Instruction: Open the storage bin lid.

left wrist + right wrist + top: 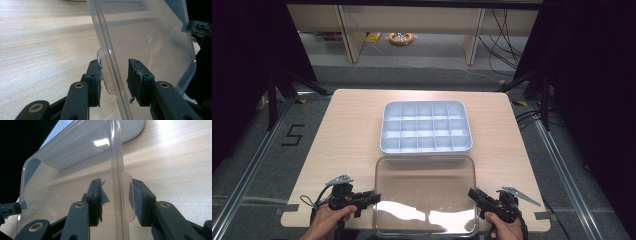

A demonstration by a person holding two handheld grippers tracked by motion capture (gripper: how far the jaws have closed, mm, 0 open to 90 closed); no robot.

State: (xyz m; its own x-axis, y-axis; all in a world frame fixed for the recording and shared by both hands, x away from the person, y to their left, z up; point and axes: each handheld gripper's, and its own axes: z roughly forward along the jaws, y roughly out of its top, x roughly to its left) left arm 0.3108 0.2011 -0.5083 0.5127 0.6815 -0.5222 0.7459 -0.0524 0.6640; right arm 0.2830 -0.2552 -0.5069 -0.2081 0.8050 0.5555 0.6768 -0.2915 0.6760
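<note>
Clear lid (425,195) on bench (352,130), near the compartment tray (427,126); gripper views show each hand-held gripper, left (113,80) and right (116,200), parted astride the lid's edge tabs.

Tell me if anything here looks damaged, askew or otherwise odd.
The pad on one finger of the left claw looks torn and ragged, and a pad flap sticks out on the right claw. The clear lid overhangs the table's near edge, off the white compartment tray.
</note>
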